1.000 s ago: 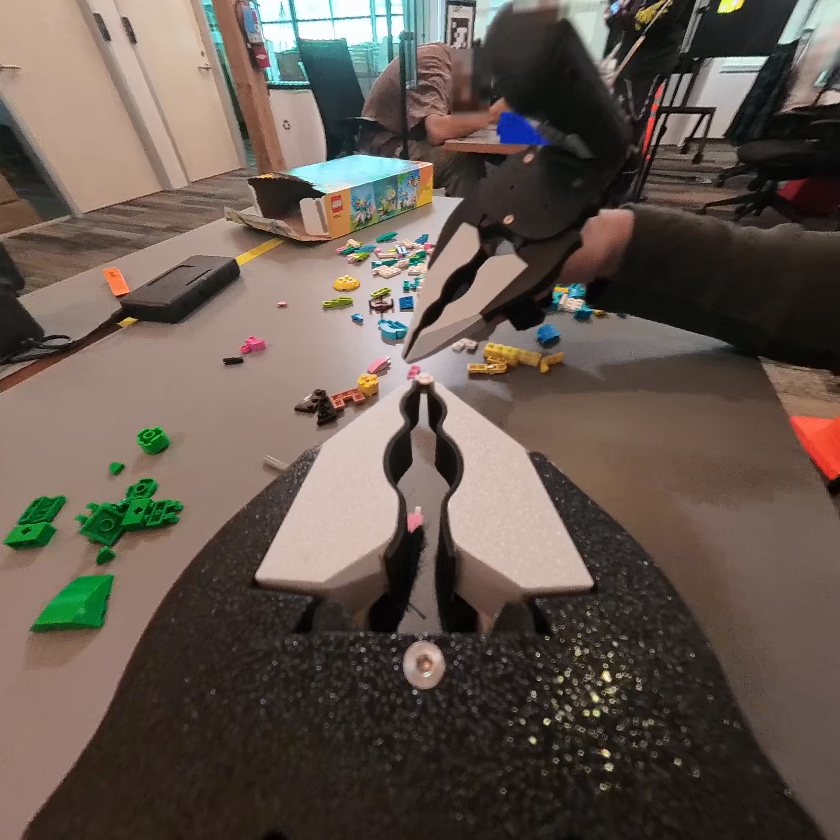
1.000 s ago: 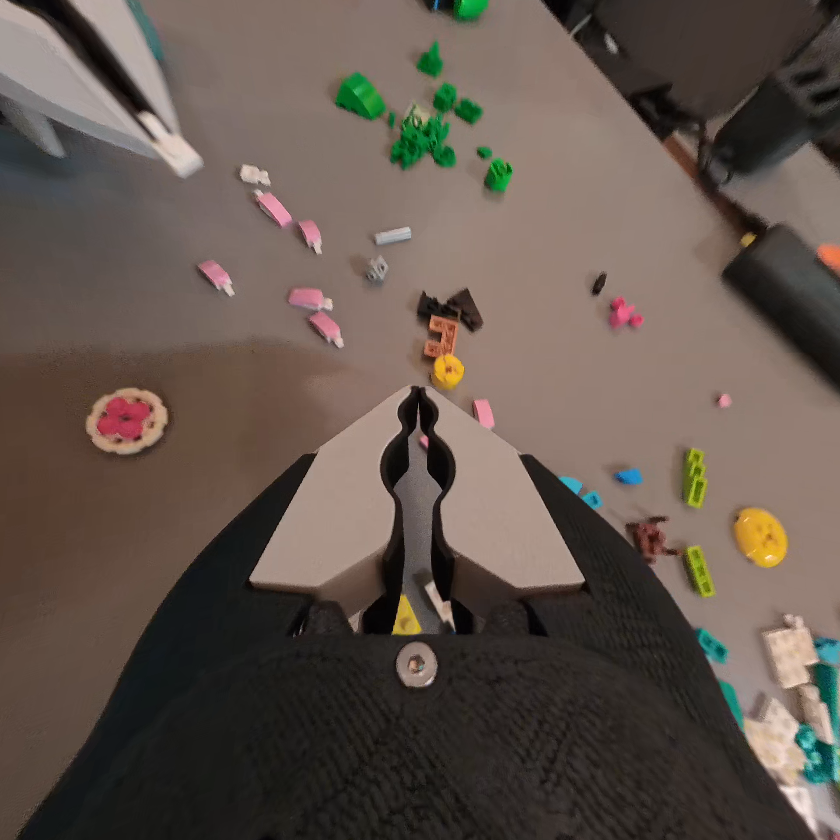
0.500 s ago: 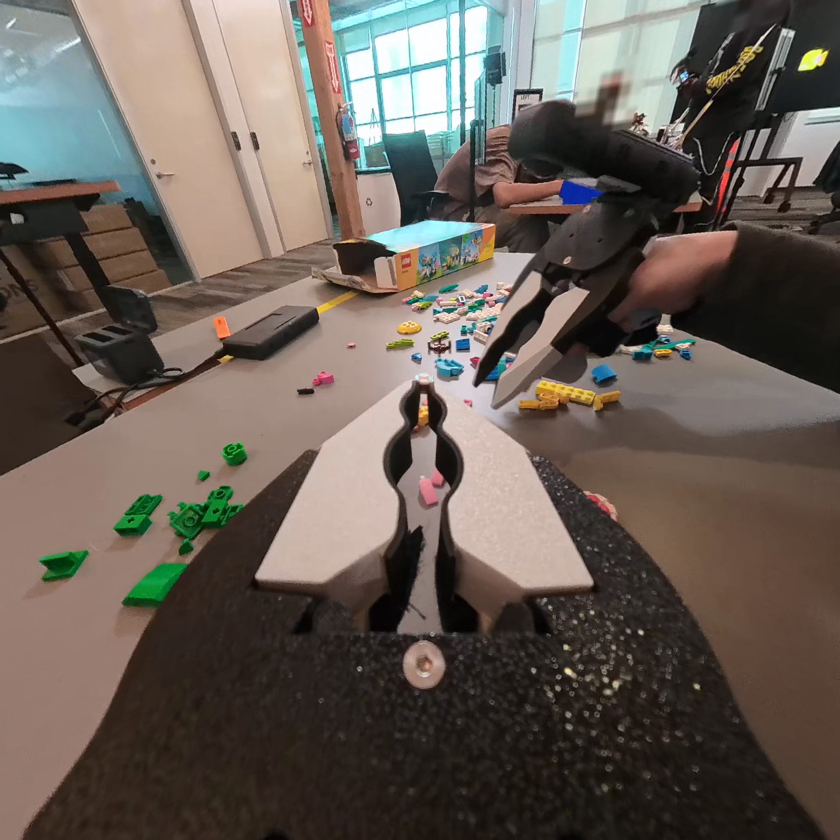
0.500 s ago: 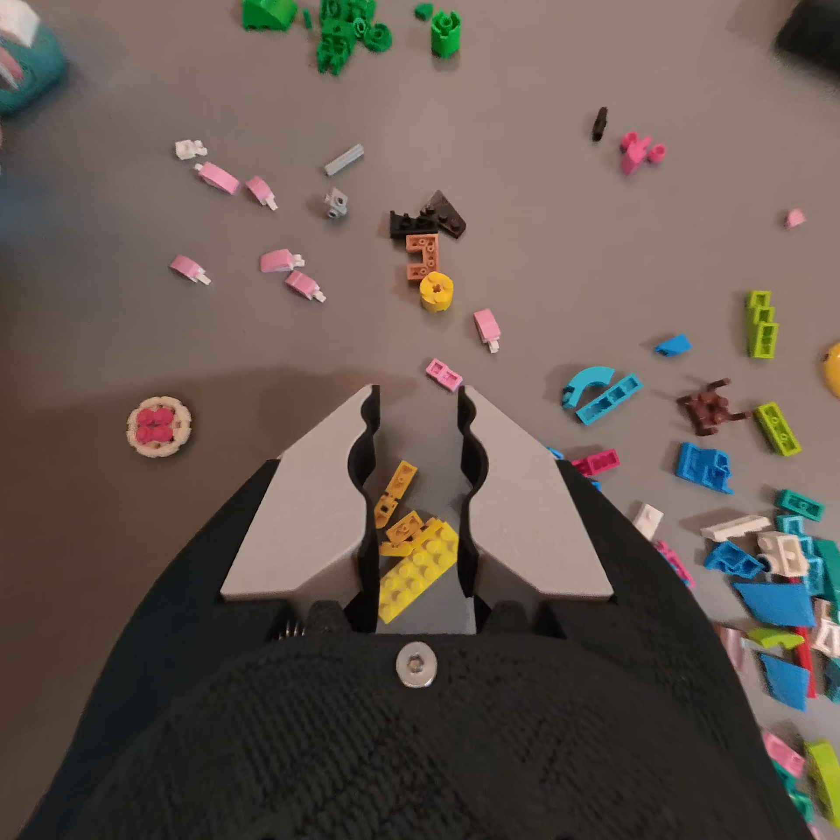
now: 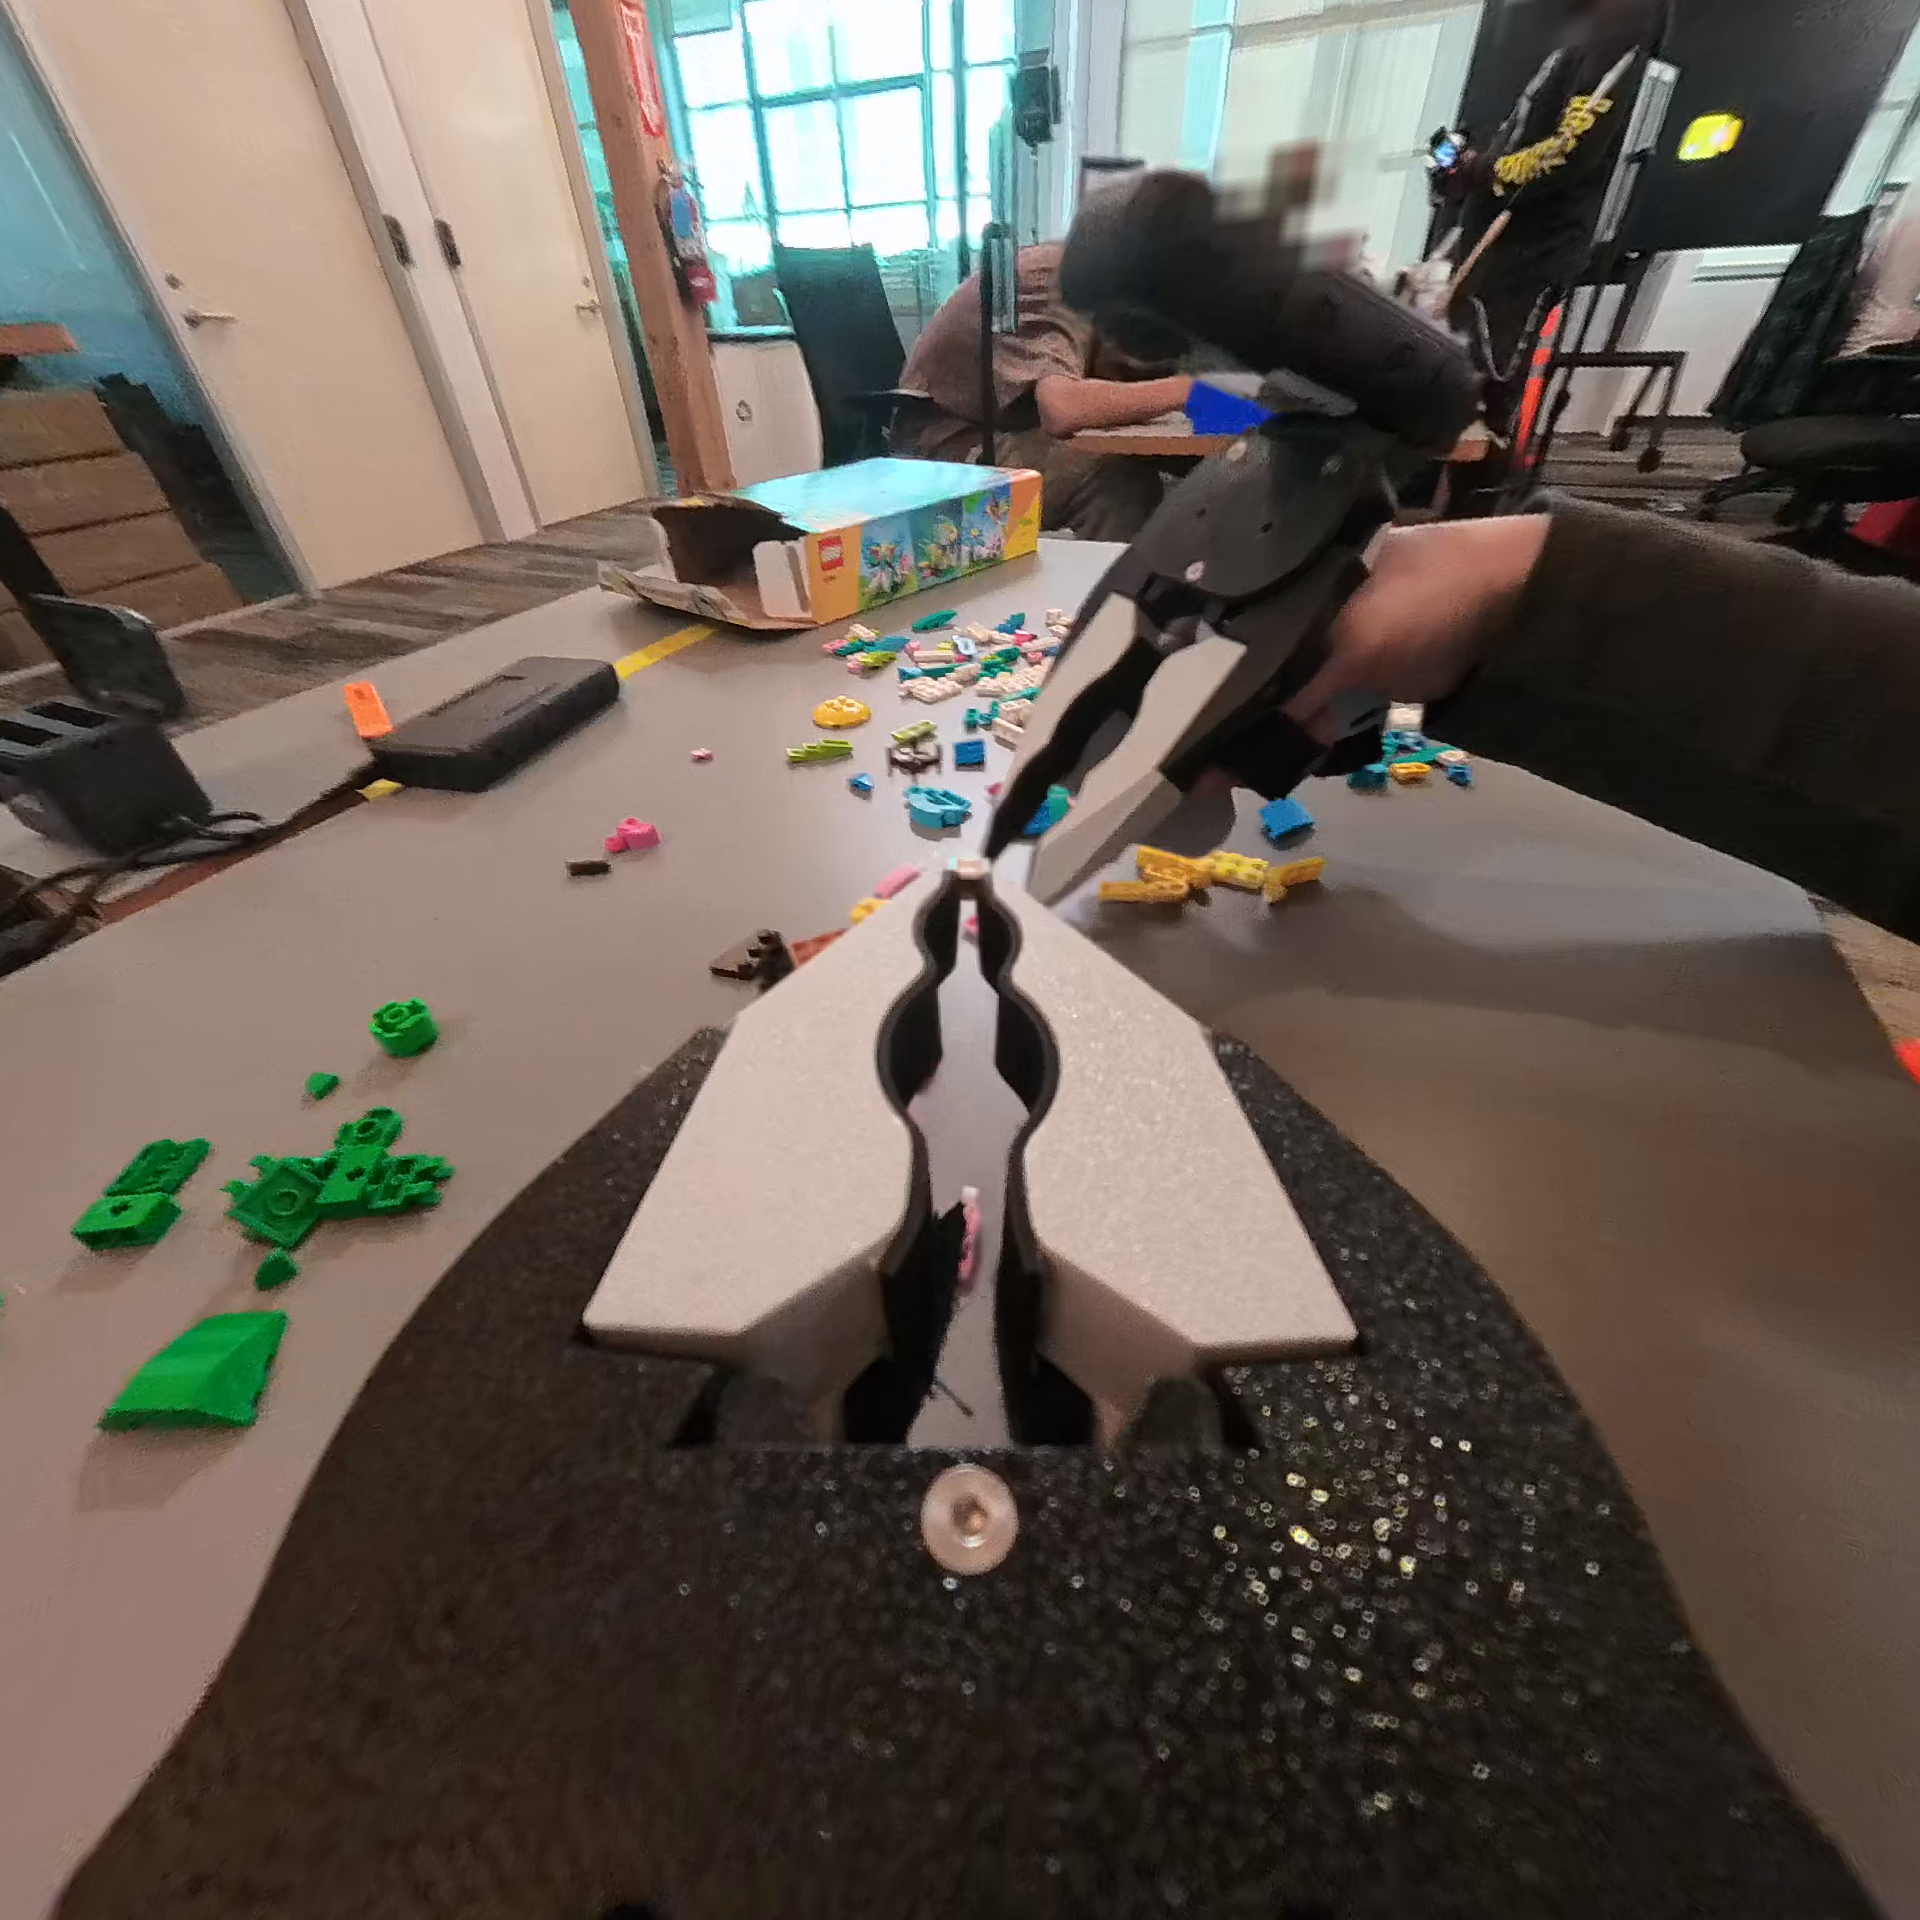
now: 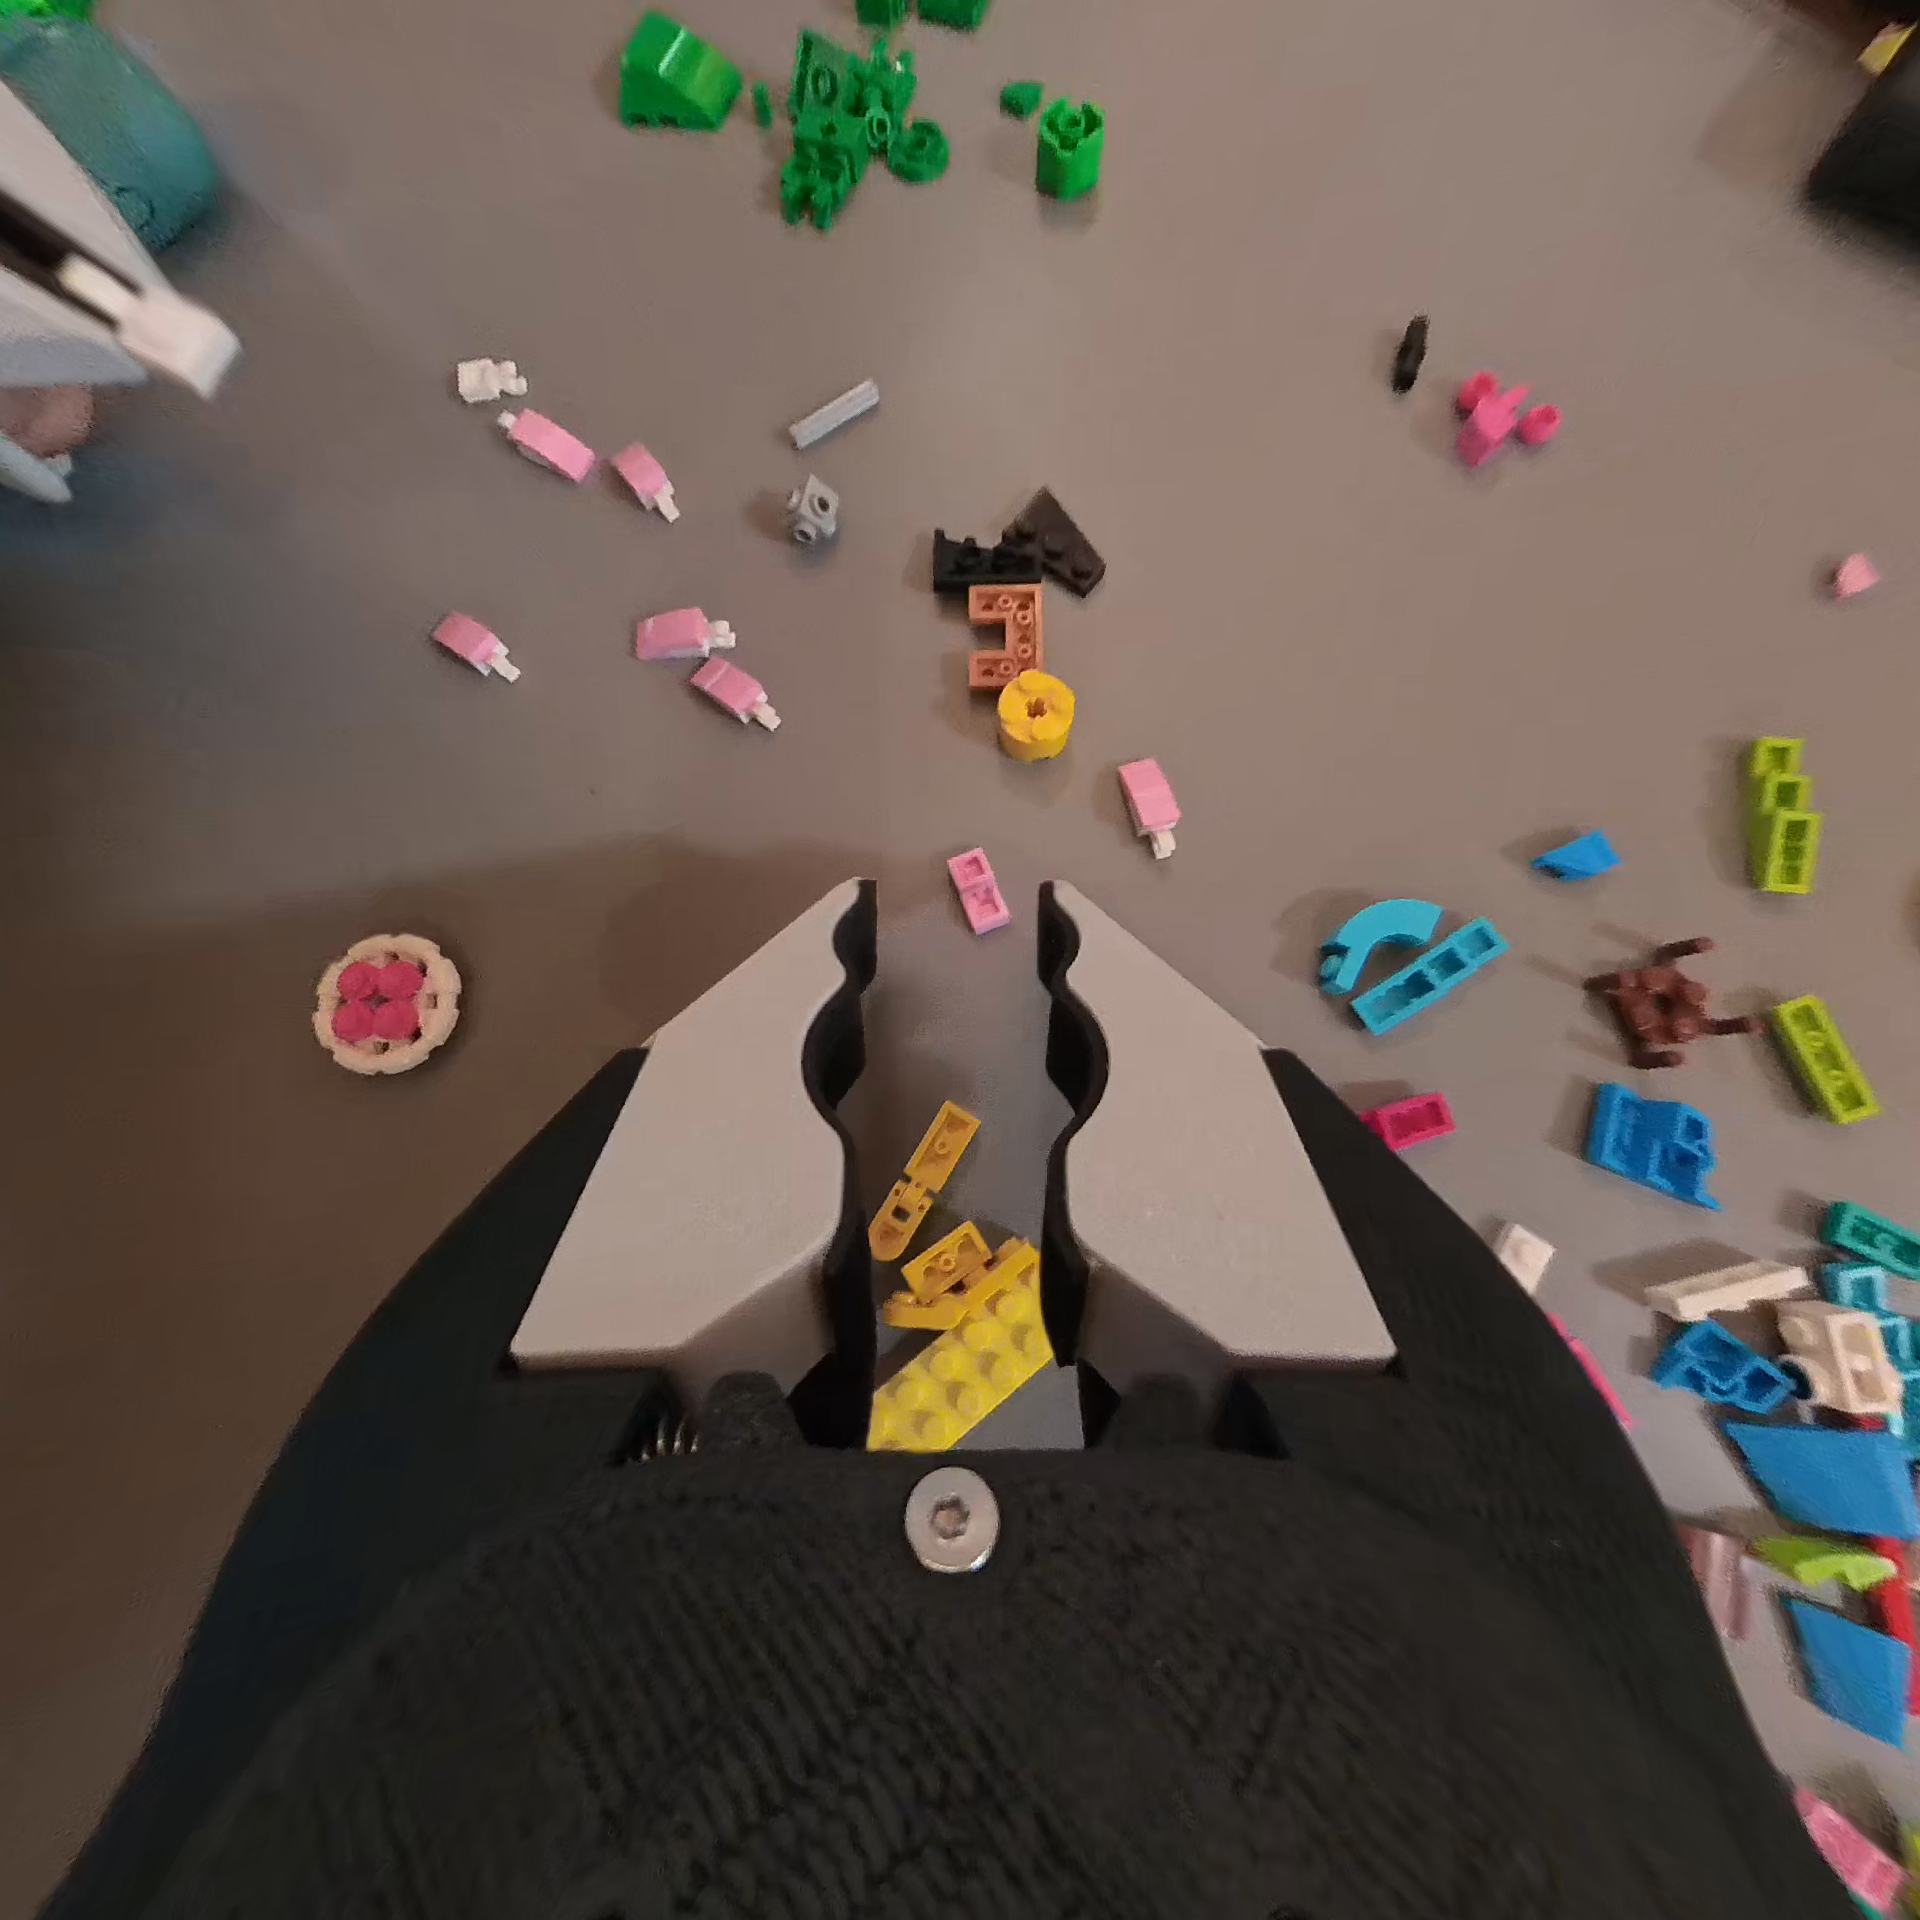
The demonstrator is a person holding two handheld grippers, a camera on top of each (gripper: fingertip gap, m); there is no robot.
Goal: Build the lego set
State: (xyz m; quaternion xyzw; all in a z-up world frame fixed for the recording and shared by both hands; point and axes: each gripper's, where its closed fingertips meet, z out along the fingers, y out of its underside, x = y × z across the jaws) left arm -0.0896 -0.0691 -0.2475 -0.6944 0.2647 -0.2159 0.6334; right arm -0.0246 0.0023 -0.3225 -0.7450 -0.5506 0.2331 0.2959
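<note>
My left gripper (image 5: 968,878) is shut on a small pale piece (image 5: 968,864) pinched at its very tips, held above the grey table (image 5: 1455,1091). It also shows at the upper left of the right wrist view (image 6: 197,353). My right gripper (image 6: 956,899) is open and empty, pointing down at the table. Yellow plates (image 6: 966,1340) lie between its fingers and a small pink plate (image 6: 979,888) lies just past its tips. In the left wrist view the right gripper (image 5: 1023,868) hangs right beside the left tips, with a hand (image 5: 1423,613) holding it.
Green pieces (image 5: 312,1184) lie left. A tan disc with red studs (image 6: 387,1001), pink petal pieces (image 6: 681,634), a yellow round brick (image 6: 1034,715), an orange bracket (image 6: 1006,634) and blue pieces (image 6: 1652,1143) are scattered. An open box (image 5: 883,540) and a black case (image 5: 499,707) stand far back. Some 12 cm of space lies between my two pairs of fingers. To the yellow round brick (image 6: 1034,715): right tips about 4 cm, left tips about 12 cm.
My right gripper has opened from shut and pulled back over the yellow plates, then came down close to the left tips. My left gripper still pinches the small pale piece.
</note>
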